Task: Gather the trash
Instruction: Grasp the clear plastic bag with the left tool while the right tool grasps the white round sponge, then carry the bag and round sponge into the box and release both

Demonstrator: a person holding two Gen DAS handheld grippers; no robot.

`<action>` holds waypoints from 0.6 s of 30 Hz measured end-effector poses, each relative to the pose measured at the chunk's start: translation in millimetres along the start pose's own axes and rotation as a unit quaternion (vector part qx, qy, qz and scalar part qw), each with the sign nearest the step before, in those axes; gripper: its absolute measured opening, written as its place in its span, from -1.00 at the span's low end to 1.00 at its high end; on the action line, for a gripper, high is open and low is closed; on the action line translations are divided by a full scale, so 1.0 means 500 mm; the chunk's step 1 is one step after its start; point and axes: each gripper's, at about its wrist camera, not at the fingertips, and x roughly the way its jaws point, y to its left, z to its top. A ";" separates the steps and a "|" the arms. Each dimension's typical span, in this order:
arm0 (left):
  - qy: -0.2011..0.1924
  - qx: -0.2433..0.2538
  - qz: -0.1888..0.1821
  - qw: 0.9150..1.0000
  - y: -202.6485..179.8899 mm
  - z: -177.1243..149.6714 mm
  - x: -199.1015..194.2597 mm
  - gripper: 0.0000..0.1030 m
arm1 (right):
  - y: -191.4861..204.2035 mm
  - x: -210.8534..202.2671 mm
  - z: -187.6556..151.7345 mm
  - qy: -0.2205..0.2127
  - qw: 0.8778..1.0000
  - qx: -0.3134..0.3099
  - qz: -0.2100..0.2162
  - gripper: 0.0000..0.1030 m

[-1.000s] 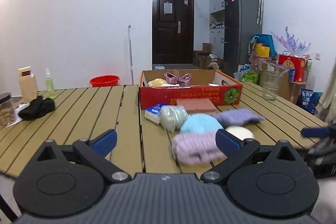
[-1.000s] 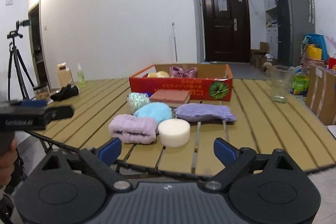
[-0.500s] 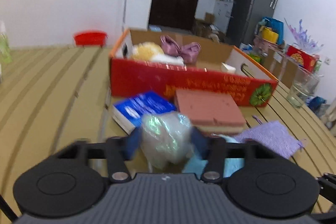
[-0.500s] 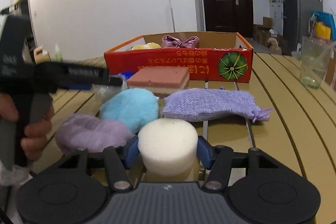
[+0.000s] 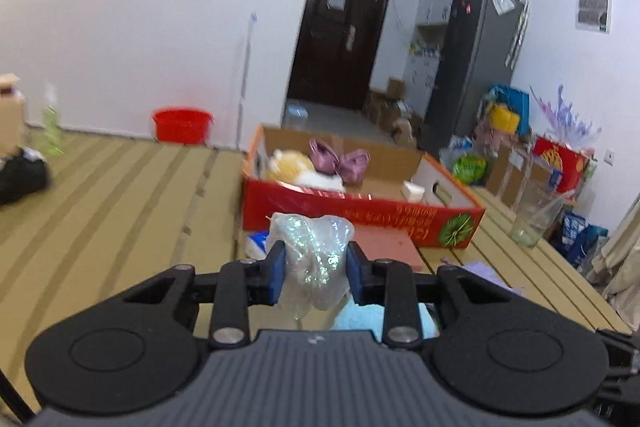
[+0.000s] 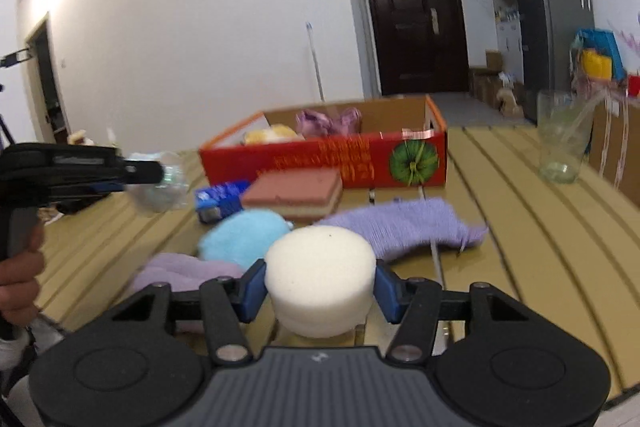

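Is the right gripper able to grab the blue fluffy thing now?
Probably not yet. The right gripper is already shut on the white sponge, so its fingers are full; the blue fluffy thing lies uncovered just beyond.

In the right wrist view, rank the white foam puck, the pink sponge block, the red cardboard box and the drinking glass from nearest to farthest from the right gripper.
1. white foam puck, clamped between the right gripper fingers.
2. pink sponge block, straight ahead, a little left, beyond the puck.
3. red cardboard box, right behind the block.
4. drinking glass, far right, about as deep as the box; the sideways offset makes it look farthest.
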 end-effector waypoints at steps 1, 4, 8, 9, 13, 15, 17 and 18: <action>-0.007 0.001 0.001 1.000 0.001 -0.002 -0.033 -0.39 | 0.006 -0.025 0.001 -0.009 1.000 -0.002 -0.002 0.06; -0.015 -0.007 -0.005 1.000 0.000 -0.014 -0.115 -0.39 | 0.026 -0.096 -0.001 -0.030 0.999 -0.010 0.004 0.06; -0.025 0.001 -0.013 1.000 -0.012 -0.021 -0.179 -0.39 | 0.048 -0.158 -0.003 -0.044 0.999 -0.018 0.004 0.06; -0.029 0.004 -0.013 0.999 -0.015 -0.021 -0.189 -0.39 | 0.051 -0.169 -0.003 -0.046 0.999 -0.018 0.003 0.06; -0.037 0.008 -0.025 0.999 -0.027 -0.020 -0.211 -0.39 | 0.058 -0.195 0.000 -0.054 0.998 -0.018 0.002 0.06; -0.039 0.010 -0.026 0.999 -0.030 -0.019 -0.211 -0.39 | 0.059 -0.198 0.003 -0.057 0.998 -0.020 0.001 0.06; -0.036 0.010 -0.028 0.999 -0.033 -0.012 -0.195 -0.39 | 0.056 -0.194 0.009 -0.056 0.998 -0.021 0.002 0.06; -0.036 0.012 -0.030 0.999 -0.034 -0.004 -0.183 -0.39 | 0.054 -0.187 0.014 -0.055 0.998 -0.023 0.002 0.06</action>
